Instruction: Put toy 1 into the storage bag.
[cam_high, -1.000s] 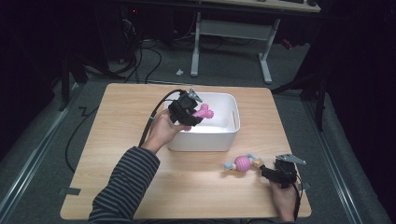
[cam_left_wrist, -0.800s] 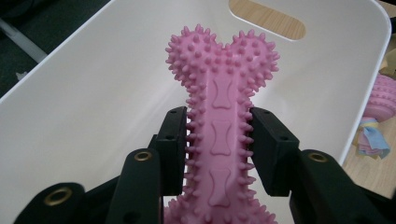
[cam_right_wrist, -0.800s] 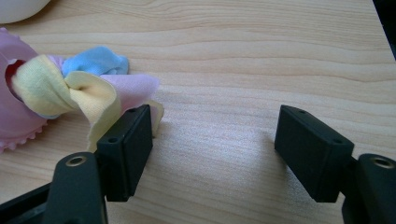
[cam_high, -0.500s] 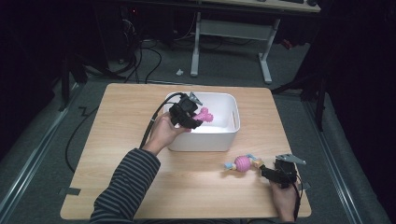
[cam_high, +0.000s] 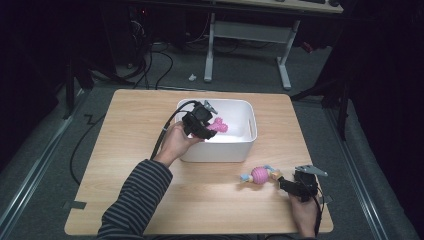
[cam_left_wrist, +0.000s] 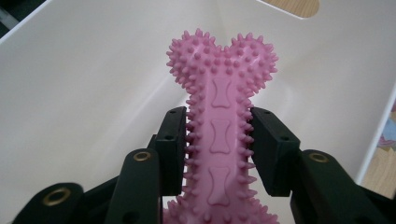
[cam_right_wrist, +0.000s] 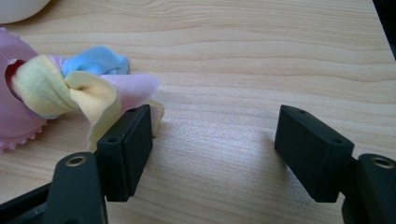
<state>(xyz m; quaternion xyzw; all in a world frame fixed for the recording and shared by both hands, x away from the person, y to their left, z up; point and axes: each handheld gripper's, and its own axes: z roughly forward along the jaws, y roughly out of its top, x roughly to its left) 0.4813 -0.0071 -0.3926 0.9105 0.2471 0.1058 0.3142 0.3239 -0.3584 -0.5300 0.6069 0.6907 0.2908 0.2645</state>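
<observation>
Near edge, right side: we rest our right gripper (cam_high: 291, 185) low on the wooden table (cam_high: 130, 130), its jaws spread wide with nothing between them.
Just ahead of it: the pink ball toy (cam_high: 258, 175) with yellow and blue cloth tails lies on the table; in the right gripper view one jaw touches a cloth tail (cam_right_wrist: 88, 95), but nothing is pinched.
Middle of the table: our left gripper (cam_high: 202, 131) hangs over the near-left rim of the white bin (cam_high: 252, 131), clenched on the pink spiky bone (cam_left_wrist: 219, 121) by its shaft.
Bone's place: its knobbed end points down into the bin, apart from the walls as far as we can see; we cannot tell whether it touches the floor.
Bin contents: we see nothing in it but the held bone, though our hand hides part of the floor.
Step in hand: we judge that we are about to drop the bone into the bin.
Next move, left: spread the jaws, then lift clear of the rim.
Next move, right: shift so the cloth tail or the ball sits squarely between the jaws, then close.
</observation>
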